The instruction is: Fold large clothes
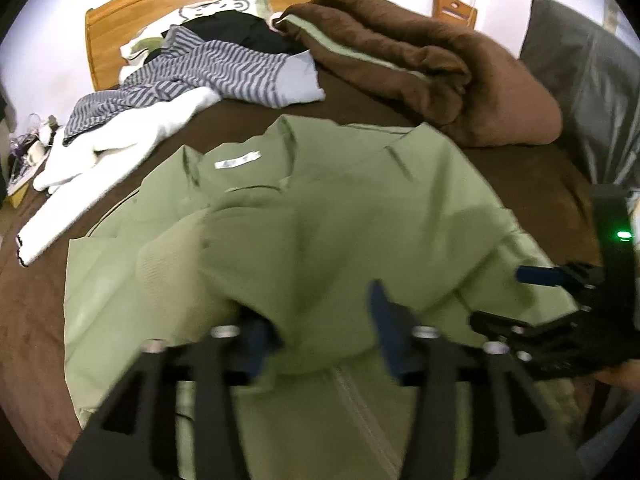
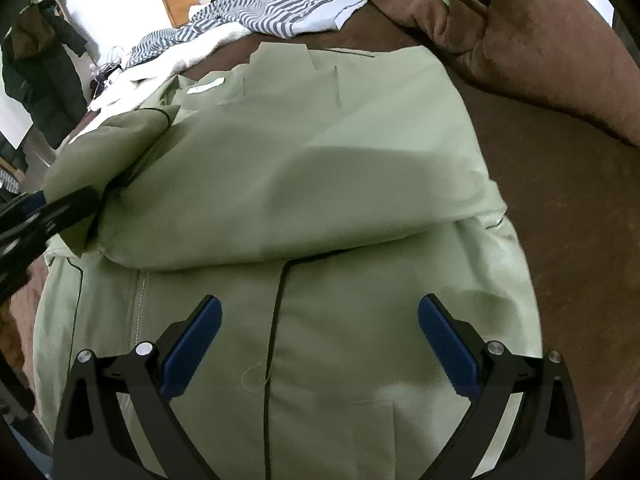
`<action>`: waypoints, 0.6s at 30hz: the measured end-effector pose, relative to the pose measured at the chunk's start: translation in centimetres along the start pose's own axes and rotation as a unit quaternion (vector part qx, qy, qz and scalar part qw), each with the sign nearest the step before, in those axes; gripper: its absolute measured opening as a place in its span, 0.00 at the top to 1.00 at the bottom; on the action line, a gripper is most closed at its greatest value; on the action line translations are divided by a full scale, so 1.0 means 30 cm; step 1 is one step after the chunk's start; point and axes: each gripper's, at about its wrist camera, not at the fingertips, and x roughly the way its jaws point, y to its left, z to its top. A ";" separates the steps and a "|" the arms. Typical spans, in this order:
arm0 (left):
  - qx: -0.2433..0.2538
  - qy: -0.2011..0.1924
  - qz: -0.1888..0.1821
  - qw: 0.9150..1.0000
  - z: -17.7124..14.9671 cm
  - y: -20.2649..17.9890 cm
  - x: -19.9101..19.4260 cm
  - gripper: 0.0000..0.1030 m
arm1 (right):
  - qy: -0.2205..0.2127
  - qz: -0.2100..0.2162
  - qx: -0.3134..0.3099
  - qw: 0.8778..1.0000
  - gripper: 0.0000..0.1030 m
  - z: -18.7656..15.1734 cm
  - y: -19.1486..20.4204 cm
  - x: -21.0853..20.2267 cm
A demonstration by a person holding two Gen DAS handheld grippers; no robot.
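Jacket (image 2: 320, 168) lies half-folded on the bed (image 2: 560, 200); left gripper (image 1: 316, 320) jaws hold bunched fabric for folding, right gripper (image 2: 320, 340) jaws gape empty.

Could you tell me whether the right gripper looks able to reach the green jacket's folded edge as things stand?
Probably yes: the right gripper hangs open just above the green jacket, and nothing lies between its jaws and the fold ahead.

Green jacket (image 1: 320, 216) drapes over the left jaws (blurred, seemingly parted).
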 end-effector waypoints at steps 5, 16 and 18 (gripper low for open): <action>-0.016 0.002 -0.019 1.000 -0.038 0.020 -0.083 0.37 | -0.010 0.000 -0.011 1.000 0.06 0.015 0.000 -0.037; -0.052 0.021 0.053 0.997 -0.120 0.262 -0.112 0.28 | -0.056 0.027 -0.163 0.985 0.06 0.092 0.239 -0.110; -0.055 0.028 0.063 0.996 -0.127 0.313 -0.070 0.28 | -0.066 0.044 -0.195 0.978 0.06 0.112 0.311 -0.114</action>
